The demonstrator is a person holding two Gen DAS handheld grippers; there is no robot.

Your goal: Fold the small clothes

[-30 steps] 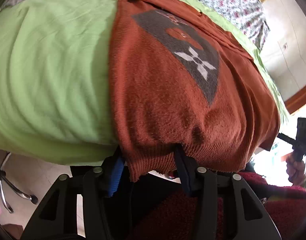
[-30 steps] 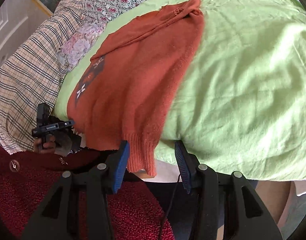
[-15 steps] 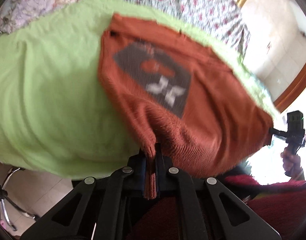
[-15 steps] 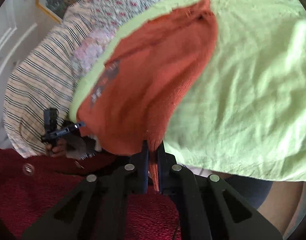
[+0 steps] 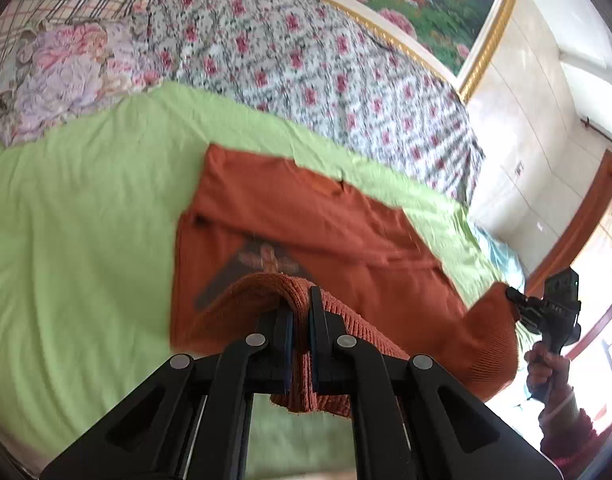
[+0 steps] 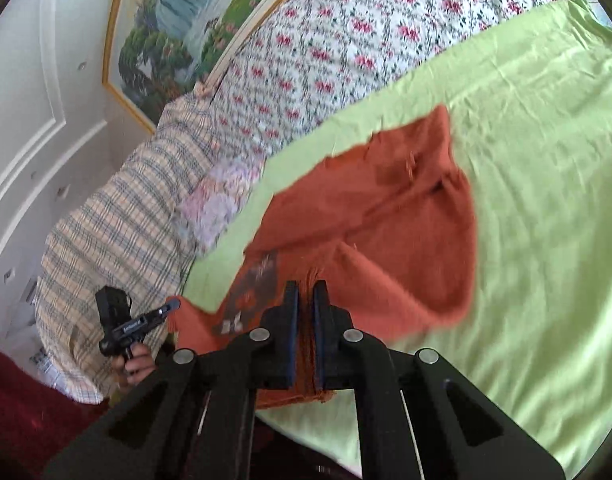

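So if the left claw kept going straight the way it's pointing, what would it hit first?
Probably the orange sweater itself. The left claw is shut on its ribbed hem, and the sweater's body, with the dark printed patch, lies directly ahead on the green sheet. Depth is hard to judge through the fisheye.

No text can be read anywhere. The rust-orange sweater (image 5: 345, 232) carries a dark grey knitted patch (image 6: 252, 294) with pale motifs — shapes, not letters — and the left gripper (image 6: 168, 311) bears a small white marking, too blurred to make out.
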